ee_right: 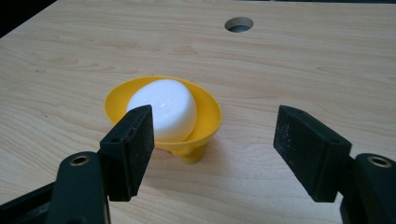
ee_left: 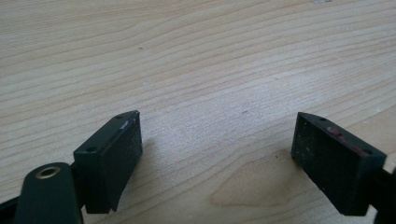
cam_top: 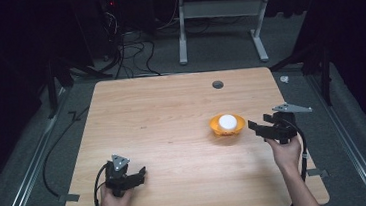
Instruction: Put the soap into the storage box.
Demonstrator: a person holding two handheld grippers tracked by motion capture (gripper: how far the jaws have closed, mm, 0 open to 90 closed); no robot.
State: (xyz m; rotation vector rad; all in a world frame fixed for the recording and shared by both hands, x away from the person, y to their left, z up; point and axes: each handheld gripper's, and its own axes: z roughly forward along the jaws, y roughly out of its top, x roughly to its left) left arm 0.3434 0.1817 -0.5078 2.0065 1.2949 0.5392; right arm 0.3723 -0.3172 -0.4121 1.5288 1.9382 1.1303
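A white egg-shaped object (cam_top: 227,121) (ee_right: 163,109) lies in a small yellow footed bowl (cam_top: 217,126) (ee_right: 208,109) on the right half of the wooden table (cam_top: 171,109). Just right of the bowl, a hand holds my right gripper (cam_top: 256,129) (ee_right: 212,123), pointed at the bowl. Its jaws stand apart with nothing between them and stop short of the bowl. My left gripper (cam_top: 141,174) (ee_left: 217,123) rests near the front left of the table. Its jaws are spread wide over bare wood (ee_left: 201,70).
A round cable hole (cam_top: 217,84) (ee_right: 238,24) sits in the tabletop near the far edge, behind the bowl. Cables (cam_top: 131,52) and a white desk frame (cam_top: 219,24) lie on the floor beyond the table. Black cables trail from both grippers toward the front edge.
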